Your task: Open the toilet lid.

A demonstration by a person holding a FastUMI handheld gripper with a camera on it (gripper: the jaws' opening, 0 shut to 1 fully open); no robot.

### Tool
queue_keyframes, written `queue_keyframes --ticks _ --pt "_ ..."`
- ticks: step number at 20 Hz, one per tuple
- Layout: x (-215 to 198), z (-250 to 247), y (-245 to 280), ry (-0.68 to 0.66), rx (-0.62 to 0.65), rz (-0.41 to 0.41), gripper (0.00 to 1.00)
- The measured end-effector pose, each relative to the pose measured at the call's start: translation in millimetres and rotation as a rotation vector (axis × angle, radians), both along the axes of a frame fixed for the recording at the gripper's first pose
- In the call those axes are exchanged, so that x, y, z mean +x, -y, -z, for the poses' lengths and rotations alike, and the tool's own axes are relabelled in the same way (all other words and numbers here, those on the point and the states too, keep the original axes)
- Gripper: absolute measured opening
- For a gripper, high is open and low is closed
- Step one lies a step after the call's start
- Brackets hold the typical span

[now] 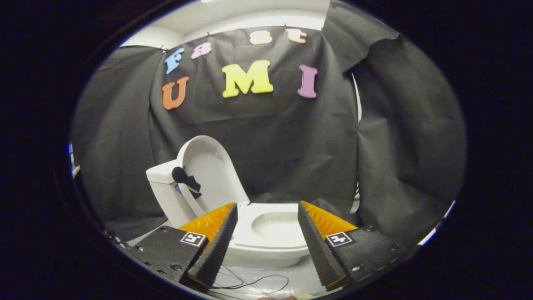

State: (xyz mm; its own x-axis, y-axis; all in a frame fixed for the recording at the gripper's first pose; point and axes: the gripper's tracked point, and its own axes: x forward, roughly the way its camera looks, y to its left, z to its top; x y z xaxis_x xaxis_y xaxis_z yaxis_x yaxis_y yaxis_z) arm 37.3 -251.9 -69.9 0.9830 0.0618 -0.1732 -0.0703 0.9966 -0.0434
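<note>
Hand-held gripper [267, 208]: ribbed black fingers [216, 246], orange backs, black mounts with square markers.

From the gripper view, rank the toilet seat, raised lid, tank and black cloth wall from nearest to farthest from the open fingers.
1. Seat: level, just ahead of the fingers, showing between them.
2. Lid: raised upright, beyond the seat, toward the left finger.
3. Tank: behind the lid, further left.
4. Wall: behind the whole toilet.

Gripper [267, 211] held level, fingers [216, 246] spread wide apart, nothing gripped between them
</note>
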Motion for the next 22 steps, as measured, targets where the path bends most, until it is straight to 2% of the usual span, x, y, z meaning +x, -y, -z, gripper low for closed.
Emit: queue_keyframes --ticks 2,5,8,15,19,22 --pt "-4.8 2.0 10.1 0.009 -0.018 -0.002 0.98" --pt "-19.4 -1.4 19.4 0.009 0.020 -0.020 0.98" --pt "-21.7 -17.2 24.9 0.094 0.071 -0.047 0.98" --pt "-11.8 -10.7 45.3 0.117 0.098 -0.015 0.97" --pt "-9.1 -14.4 47.4 0.119 0.171 -0.004 0.97" --pt "-10.7 -20.7 53.3 0.139 0.177 0.003 0.97"
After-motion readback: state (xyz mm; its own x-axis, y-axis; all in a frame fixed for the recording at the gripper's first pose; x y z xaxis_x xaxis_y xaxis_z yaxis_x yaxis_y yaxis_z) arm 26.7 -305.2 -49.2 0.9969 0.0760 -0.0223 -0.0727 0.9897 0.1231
